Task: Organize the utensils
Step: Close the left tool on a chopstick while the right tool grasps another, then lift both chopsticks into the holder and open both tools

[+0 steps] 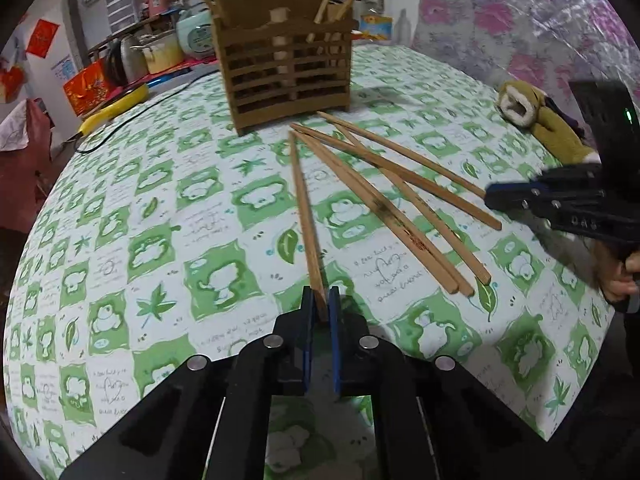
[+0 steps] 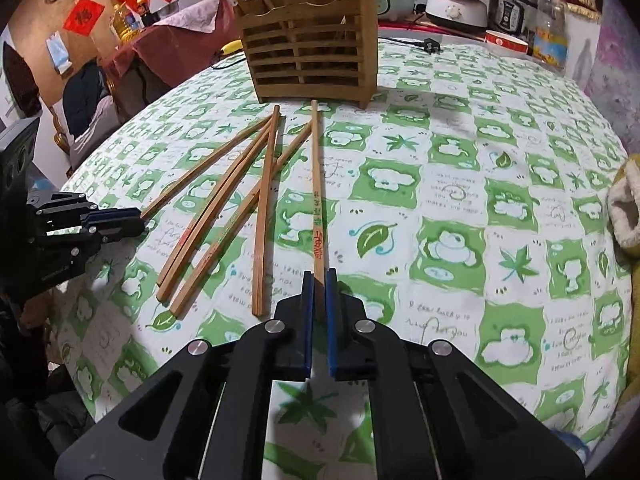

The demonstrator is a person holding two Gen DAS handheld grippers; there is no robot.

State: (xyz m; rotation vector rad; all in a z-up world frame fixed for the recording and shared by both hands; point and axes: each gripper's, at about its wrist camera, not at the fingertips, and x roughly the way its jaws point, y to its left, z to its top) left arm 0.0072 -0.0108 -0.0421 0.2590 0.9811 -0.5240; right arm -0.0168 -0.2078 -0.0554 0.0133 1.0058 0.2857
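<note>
A slatted wooden utensil holder (image 1: 286,68) (image 2: 312,60) stands upright at the far side of the table with several chopsticks in it. In front of it, several bamboo chopsticks (image 1: 400,220) (image 2: 262,216) lie fanned out on the green-and-white cloth. My left gripper (image 1: 320,294) is shut on the near end of the leftmost chopstick (image 1: 304,208), which points toward the holder. My right gripper (image 2: 319,276) is shut on the near end of a chopstick with red print (image 2: 317,184). Each gripper shows in the other's view, the right gripper (image 1: 490,197) and the left gripper (image 2: 140,220), both pinching a stick's end.
An olive plush mitten (image 1: 536,116) (image 2: 624,208) lies at the table's right. A yellow tool (image 1: 116,108) and a black cable lie at the far left edge. A plug (image 2: 430,46), a red-rimmed bowl (image 2: 506,42) and a bottle (image 2: 550,36) sit behind the holder.
</note>
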